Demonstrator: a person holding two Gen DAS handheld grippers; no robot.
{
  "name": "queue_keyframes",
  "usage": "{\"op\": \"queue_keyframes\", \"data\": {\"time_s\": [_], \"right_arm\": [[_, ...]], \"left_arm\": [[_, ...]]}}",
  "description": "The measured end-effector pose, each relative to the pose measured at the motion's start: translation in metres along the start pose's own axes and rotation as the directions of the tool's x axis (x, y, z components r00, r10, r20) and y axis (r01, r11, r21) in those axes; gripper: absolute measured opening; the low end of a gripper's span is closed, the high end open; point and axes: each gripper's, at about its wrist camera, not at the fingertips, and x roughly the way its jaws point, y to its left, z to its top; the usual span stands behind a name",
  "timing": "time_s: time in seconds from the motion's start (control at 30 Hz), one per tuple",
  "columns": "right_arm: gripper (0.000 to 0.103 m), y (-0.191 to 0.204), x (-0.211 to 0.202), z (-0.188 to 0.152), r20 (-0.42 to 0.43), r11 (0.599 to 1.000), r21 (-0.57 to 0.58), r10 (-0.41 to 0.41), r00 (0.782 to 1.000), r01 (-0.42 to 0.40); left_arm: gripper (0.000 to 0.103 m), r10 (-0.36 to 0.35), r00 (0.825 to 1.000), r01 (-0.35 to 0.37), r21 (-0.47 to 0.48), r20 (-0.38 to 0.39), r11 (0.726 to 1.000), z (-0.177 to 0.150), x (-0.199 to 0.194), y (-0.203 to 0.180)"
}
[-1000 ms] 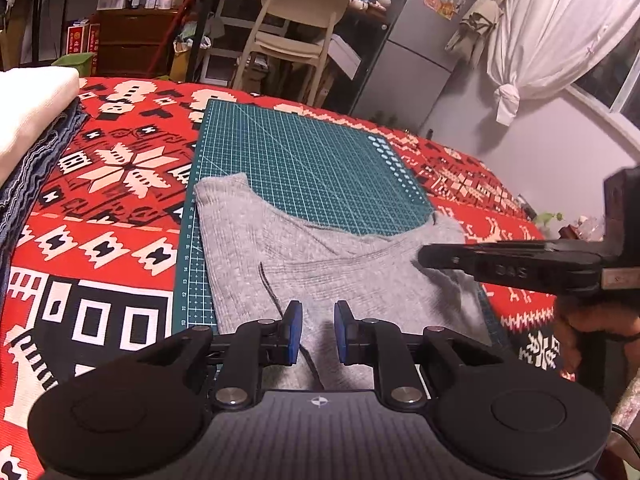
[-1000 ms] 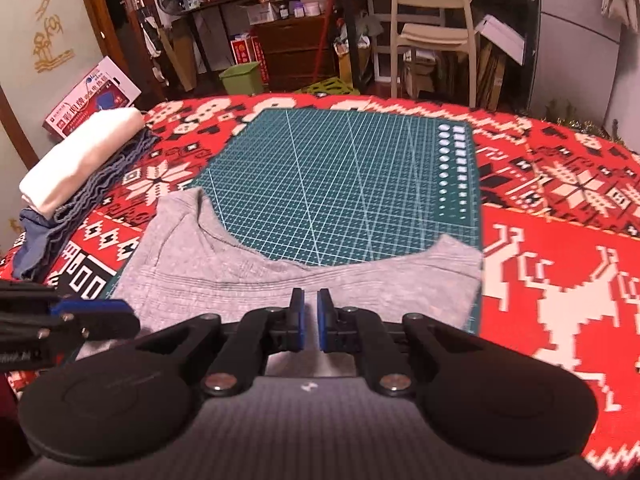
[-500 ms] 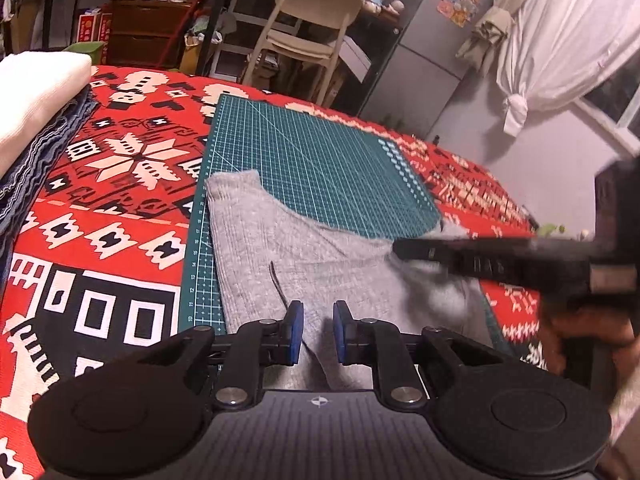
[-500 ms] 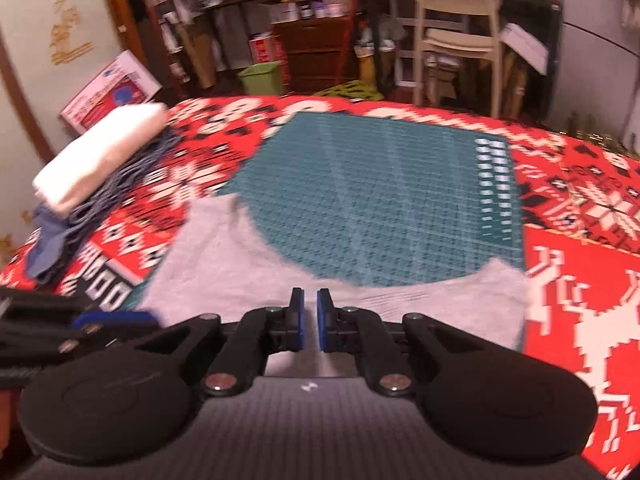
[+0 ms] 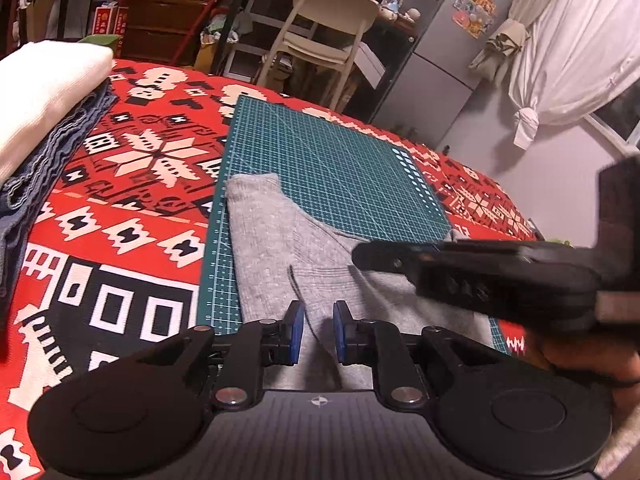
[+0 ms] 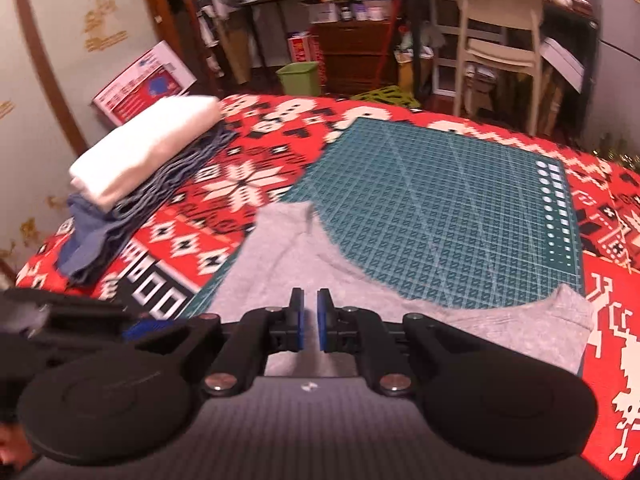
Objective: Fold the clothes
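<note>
A grey garment (image 5: 272,240) (image 6: 280,272) lies on the near half of a green cutting mat (image 5: 320,160) (image 6: 440,208), its two upper corners pointing away from me. My left gripper (image 5: 318,328) sits at the garment's near edge, jaws narrowed with grey cloth in the gap and a crease running up to them. My right gripper (image 6: 311,320) is almost closed over the near edge, with cloth in its slit. Seen from the left wrist, the right gripper (image 5: 460,276) reaches leftward low over the garment's right side. The near hem is hidden under both tools.
A red patterned blanket (image 5: 132,160) (image 6: 616,312) covers the table. A stack of folded clothes, white on blue (image 5: 40,88) (image 6: 148,148), sits at the left edge. A pale chair (image 5: 324,28) (image 6: 496,28), shelves and a fridge stand beyond the table.
The right gripper has swung left across the garment, and the garment's far left corner has wrinkled. The left gripper has barely moved. Both jaw gaps look unchanged.
</note>
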Motion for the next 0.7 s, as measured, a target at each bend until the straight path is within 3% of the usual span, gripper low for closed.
{"op": "queue_keyframes", "data": {"time_s": [0.27, 0.47, 0.7], "right_arm": [[0.007, -0.002, 0.023, 0.004, -0.02, 1.0, 0.019, -0.017, 1.0, 0.017], [0.008, -0.012, -0.003, -0.001, 0.01, 0.998, 0.066, -0.011, 1.0, 0.011], [0.011, -0.02, -0.052, -0.037, 0.001, 0.991, 0.129, 0.035, 0.999, -0.035]], "left_arm": [[0.016, 0.003, 1.0, -0.003, 0.025, -0.011, 1.0, -0.005, 0.0, -0.002], [0.016, 0.001, 1.0, -0.001, 0.015, -0.015, 1.0, -0.007, -0.002, 0.0], [0.016, -0.04, 0.999, 0.04, 0.022, -0.005, 0.999, -0.006, -0.012, 0.001]]}}
